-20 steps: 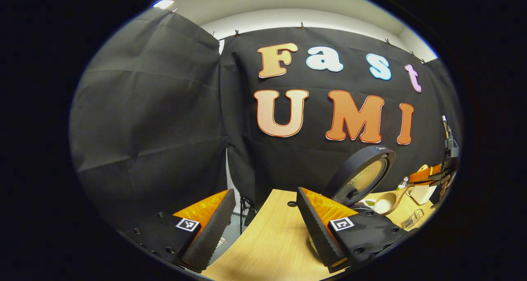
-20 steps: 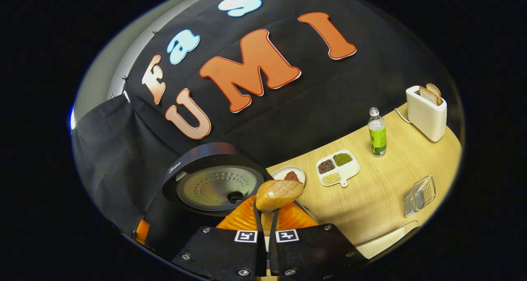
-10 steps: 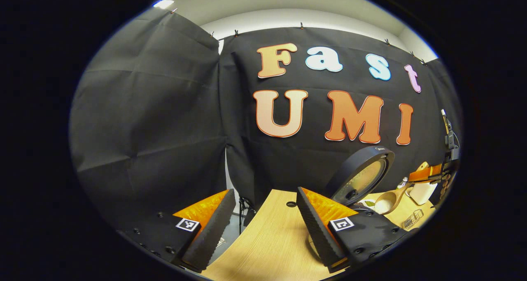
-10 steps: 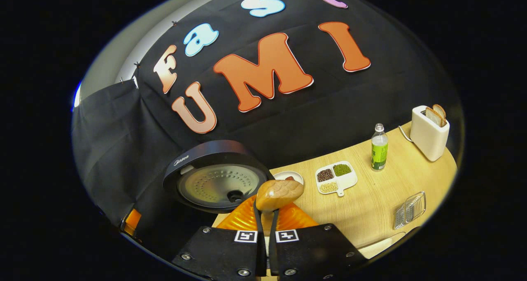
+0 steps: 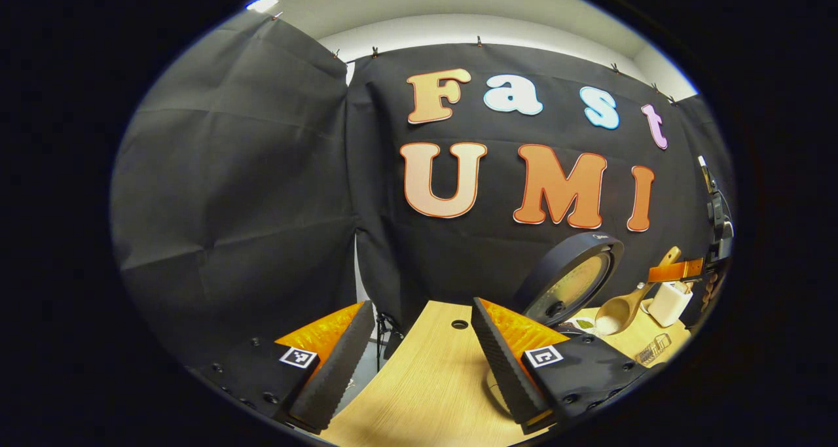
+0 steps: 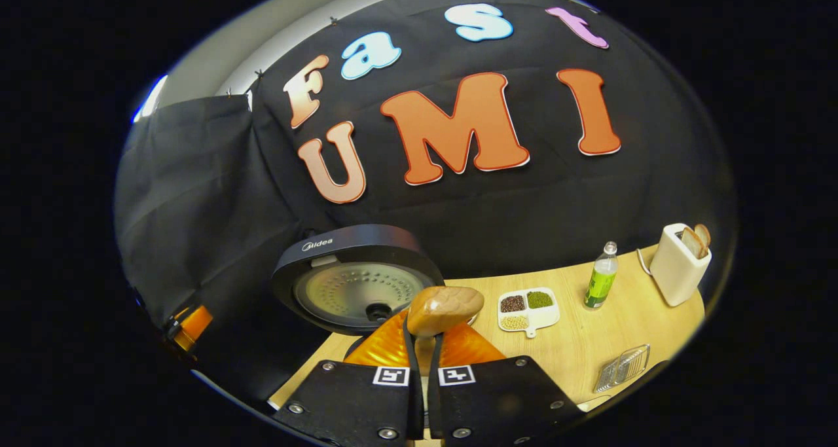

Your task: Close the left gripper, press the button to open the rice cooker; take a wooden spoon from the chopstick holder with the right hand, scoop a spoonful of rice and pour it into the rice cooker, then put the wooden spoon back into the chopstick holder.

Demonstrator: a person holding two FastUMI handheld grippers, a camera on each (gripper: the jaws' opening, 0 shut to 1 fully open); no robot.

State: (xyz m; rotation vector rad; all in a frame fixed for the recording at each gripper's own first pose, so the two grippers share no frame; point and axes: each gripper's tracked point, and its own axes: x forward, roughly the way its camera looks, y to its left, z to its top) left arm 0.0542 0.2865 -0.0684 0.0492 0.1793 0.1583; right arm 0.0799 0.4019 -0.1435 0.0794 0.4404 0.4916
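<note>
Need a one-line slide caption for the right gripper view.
Right gripper clamps the wooden spoon before the open rice cooker lid; toaster and bottle behind.

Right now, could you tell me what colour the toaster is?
White, clearest in the right gripper view: toaster.

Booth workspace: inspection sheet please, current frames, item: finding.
Surface: wooden table, round hole near its far edge.
Job's things: rice cooker lid up; wooden spoon carries rice, bowl beside the lid.
Clutter: divided dish of beans, green-label bottle, white toaster with bread slices, wire rack.
Grippers: left gripper open, empty; right gripper shut on the spoon handle.
Cables: thin cord beside the toaster.
Surroundings: black cloth wall, pale ceiling above.
</note>
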